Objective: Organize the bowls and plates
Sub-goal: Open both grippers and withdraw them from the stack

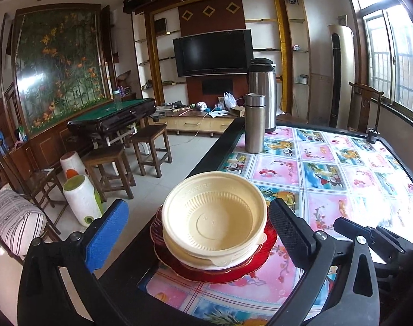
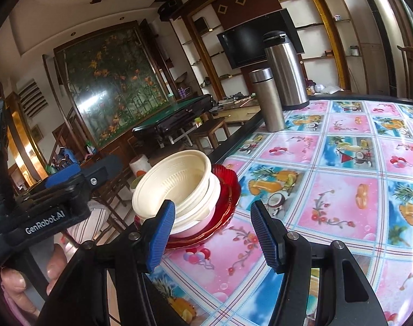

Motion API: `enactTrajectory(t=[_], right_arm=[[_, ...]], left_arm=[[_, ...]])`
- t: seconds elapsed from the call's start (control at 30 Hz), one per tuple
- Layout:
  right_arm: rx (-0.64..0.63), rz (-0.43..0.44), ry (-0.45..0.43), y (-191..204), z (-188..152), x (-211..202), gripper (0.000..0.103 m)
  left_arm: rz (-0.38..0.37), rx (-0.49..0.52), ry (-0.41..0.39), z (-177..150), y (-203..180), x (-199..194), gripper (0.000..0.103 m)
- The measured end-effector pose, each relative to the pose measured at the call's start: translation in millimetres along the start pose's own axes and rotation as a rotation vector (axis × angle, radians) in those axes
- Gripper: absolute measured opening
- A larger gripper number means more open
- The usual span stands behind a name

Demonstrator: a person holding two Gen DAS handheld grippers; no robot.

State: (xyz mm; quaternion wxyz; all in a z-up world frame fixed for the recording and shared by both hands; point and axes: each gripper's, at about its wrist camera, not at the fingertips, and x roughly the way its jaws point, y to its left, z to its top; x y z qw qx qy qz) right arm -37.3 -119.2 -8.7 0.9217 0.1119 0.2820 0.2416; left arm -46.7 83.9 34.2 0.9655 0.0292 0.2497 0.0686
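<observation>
Cream bowls (image 1: 214, 220) sit nested on a red plate (image 1: 179, 267) at the worktop (image 1: 323, 174) edge, between the left gripper's (image 1: 198, 236) spread jaws, untouched; right gripper (image 2: 213, 233) jaws spread, empty

Wall-mounted television (image 1: 213, 51), wooden stools (image 1: 152, 146), bright windows (image 1: 396, 54), pale tiled floor (image 1: 179, 152).

White lettering reading "GenRobot.AI" runs along the black body of the left gripper (image 2: 60, 177), seen from the right wrist camera, with smaller print below it too cut off to read.
</observation>
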Motion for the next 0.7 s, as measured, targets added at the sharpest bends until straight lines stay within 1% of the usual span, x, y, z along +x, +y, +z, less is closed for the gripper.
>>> enactTrajectory(t=[0.43, 0.7], right_arm=[[-0.02, -0.003, 0.019, 10.0, -0.6, 8.2, 0.061], [-0.022, -0.006, 0.021, 10.8, -0.5, 9.4, 0.061]], left_arm=[[0.006, -0.025, 0.004, -1.7, 8.0, -0.8, 0.103], [0.028, -0.017, -0.027, -2.5, 9.6, -3.4, 0.103]])
